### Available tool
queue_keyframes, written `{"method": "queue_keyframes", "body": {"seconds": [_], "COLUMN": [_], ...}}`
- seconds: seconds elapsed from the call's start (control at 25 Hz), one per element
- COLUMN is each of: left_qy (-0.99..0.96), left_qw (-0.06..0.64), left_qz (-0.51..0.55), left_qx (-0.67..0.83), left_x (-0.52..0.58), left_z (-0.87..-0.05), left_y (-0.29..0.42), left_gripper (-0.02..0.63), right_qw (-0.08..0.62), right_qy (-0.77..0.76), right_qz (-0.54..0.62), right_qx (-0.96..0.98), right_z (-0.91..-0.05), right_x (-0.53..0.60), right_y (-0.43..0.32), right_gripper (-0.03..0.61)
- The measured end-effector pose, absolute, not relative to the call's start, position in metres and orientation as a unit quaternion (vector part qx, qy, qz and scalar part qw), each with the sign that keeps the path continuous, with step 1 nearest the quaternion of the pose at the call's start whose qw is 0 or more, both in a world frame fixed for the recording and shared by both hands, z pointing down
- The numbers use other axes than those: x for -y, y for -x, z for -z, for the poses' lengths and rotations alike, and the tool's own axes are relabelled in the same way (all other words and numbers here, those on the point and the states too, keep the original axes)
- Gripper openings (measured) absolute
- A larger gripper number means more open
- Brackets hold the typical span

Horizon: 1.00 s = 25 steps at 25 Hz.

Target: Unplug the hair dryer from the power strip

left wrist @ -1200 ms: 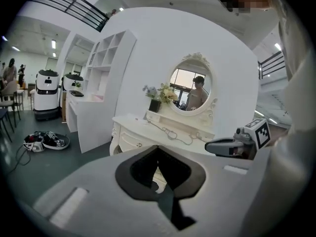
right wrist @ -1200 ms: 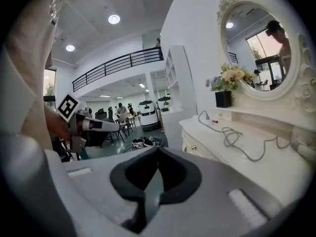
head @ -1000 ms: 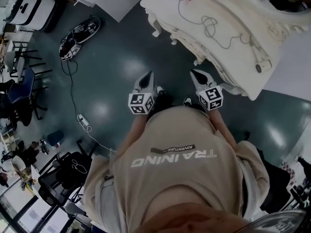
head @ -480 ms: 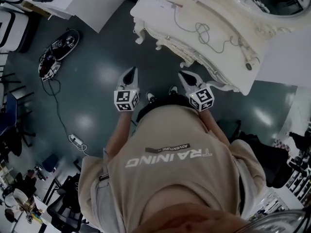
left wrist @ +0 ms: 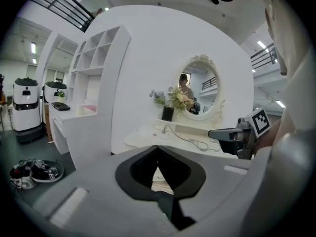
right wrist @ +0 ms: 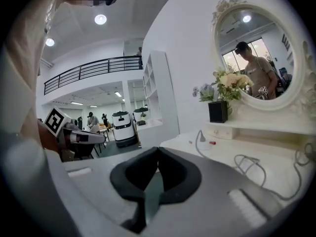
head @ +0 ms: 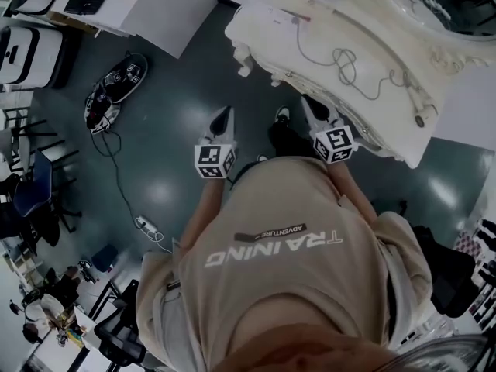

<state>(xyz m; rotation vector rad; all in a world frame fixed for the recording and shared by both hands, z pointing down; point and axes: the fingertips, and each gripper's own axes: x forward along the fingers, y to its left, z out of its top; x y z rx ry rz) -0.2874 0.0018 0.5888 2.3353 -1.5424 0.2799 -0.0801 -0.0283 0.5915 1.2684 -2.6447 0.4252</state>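
Note:
A cream dressing table (head: 364,33) stands in front of me. A grey cord (head: 349,64) runs in loops across its top, from a plug (head: 295,19) beside a flat white strip (head: 269,12) to a small rounded object (head: 420,118) at the right end. That object is too small to make out. The same cord (right wrist: 249,163) and plug (right wrist: 201,136) show in the right gripper view. My left gripper (head: 225,113) is shut and empty above the floor, short of the table. My right gripper (head: 308,101) is shut and empty at the table's near edge.
A round mirror (right wrist: 256,53) and a black vase of flowers (right wrist: 218,110) stand at the back of the table. A white shelf unit (left wrist: 91,98) is to the left. On the floor lie a second power strip (head: 147,225), its cable and a dark device (head: 115,85).
The table has come closer to both grippers. The right gripper has reached its near edge. Both stay shut.

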Motion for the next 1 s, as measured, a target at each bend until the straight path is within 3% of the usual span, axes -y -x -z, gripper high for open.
{"method": "queue_keyframes", "body": {"seconds": [0.24,0.44,1.0], "left_qy": [-0.792,-0.796,-0.860], "left_qw": [0.168,0.177,0.167], "left_qz": [-0.117,-0.134,-0.176], "left_qx": [0.575,0.563,0.449], "left_x": [0.057,0.121,0.250], "left_z": [-0.561,-0.566,-0.584], "left_y": [0.294,0.260,0.173], "left_gripper": [0.002,0.003,0.003], "right_qw": [0.060,0.011,0.069], "right_qy": [-0.390,-0.380,-0.405], "right_qz": [-0.121,-0.119,-0.156], "right_qx": [0.911,0.917,0.898], "right_z": [-0.552,-0.548,-0.594], "right_x": [0.119,0.179,0.234], "right_y": [0.081,0.061,0.016], "right_gripper": [0.005,0.005,0.005]}}
